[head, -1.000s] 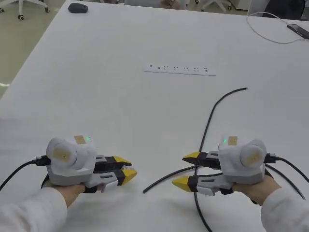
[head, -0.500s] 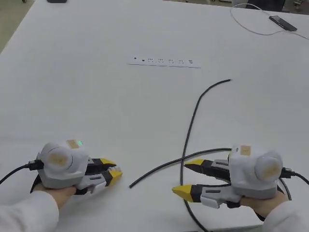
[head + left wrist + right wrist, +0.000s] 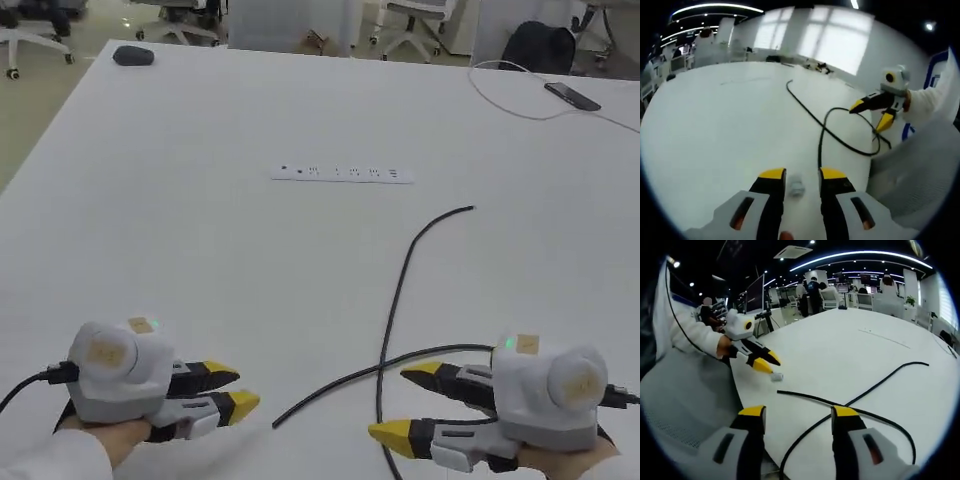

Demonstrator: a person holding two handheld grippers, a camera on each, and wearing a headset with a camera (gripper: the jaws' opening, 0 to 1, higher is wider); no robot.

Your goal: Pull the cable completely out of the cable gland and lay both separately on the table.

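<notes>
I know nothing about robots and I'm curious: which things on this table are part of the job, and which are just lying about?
Part of the job: black cable, cable gland, left gripper, right gripper.
Just lying about: power strip, mouse, phone.

Black cable (image 3: 395, 300) on a plain white table (image 3: 200, 220); the cable gland (image 3: 796, 186) is pale grey. The left gripper (image 3: 245, 389) and right gripper (image 3: 390, 402) wear white-grey shells, black jaws with yellow tips and a green light apiece. The power strip (image 3: 342, 174) is white.
</notes>
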